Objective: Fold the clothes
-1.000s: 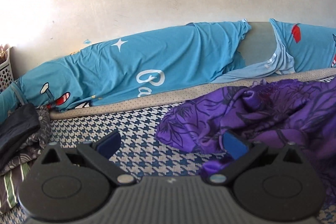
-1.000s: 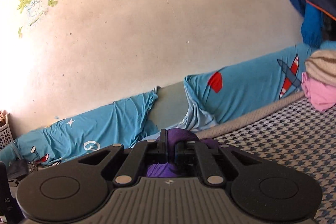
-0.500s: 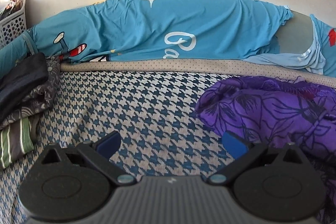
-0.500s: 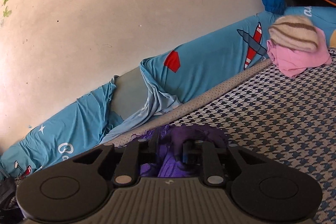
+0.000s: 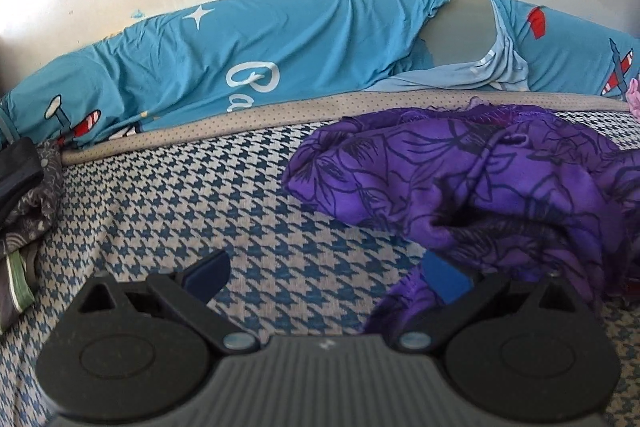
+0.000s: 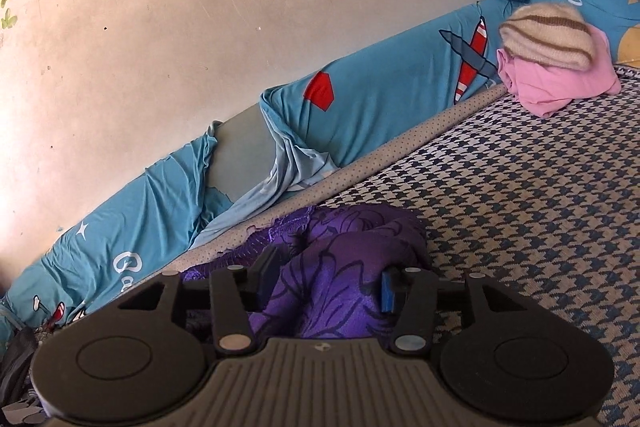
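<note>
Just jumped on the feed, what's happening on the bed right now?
A person holding a gripper in each hand is working on a crumpled purple floral garment lying on the houndstooth bedspread. The right gripper is open with the purple fabric bunched between its fingers, not clamped. The left gripper is open too, one finger at the garment's near edge. No fold is made yet. A pink garment with a striped knit piece on top sits by the blue bolster.

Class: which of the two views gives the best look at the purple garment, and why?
The left wrist view: the purple garment lies crumpled on the bed, most of it in sight. In the right wrist view only a small bunch shows between the open right tool, whose body hides the rest.
</note>
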### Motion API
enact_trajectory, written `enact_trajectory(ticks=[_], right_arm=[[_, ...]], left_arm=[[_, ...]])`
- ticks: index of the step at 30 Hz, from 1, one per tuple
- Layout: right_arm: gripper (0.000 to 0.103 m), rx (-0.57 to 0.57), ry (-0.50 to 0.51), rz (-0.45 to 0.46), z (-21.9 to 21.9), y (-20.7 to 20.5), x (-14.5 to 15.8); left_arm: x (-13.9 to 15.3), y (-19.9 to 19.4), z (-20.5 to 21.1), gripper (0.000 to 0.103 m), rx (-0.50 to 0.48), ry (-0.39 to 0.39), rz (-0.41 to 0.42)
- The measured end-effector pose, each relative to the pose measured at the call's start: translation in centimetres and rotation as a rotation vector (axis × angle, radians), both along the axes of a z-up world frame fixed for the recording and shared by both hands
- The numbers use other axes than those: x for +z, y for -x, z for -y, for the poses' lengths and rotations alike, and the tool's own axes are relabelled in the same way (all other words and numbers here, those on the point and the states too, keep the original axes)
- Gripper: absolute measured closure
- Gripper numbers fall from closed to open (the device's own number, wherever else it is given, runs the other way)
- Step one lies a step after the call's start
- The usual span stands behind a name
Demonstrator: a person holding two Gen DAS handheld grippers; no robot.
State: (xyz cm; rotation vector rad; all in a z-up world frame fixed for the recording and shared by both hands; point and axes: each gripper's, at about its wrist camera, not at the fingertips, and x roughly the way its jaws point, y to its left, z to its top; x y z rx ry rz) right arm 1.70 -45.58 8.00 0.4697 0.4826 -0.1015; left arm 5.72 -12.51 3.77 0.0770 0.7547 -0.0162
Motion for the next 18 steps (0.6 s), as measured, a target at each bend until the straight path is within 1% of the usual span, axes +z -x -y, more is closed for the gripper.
enact_trajectory(ticks=[3,7,10,13,18], right_arm=[[0.049,-0.007,-0.001,0.003,0.0,1.0,0.0],[0.044,-0.030,0.002,0.019,0.1,2.7,0.2],[0.040,-0.044,-0.022,0.019,0.4,4.1,0.0],[0.039,-0.033,-0.033,-0.004,0.2,4.9,-0.4],[0.038,0.021,0.022,-0.065,-0.9,4.8,-1.6]], left_arm=[[-0.2,1.5,-0.3,0.000,-0.009,0.056,-0.018],[-0.9,2.8,-0.4,0.000,-0.021,0.066,-0.040],[-1.4,3.3,-0.4,0.000,-0.026,0.073,-0.054],[-1.9,3.6,-0.2,0.000,-0.027,0.072,-0.061],[-2.7,3.8,-0.2,0.000,-0.022,0.084,-0.067]])
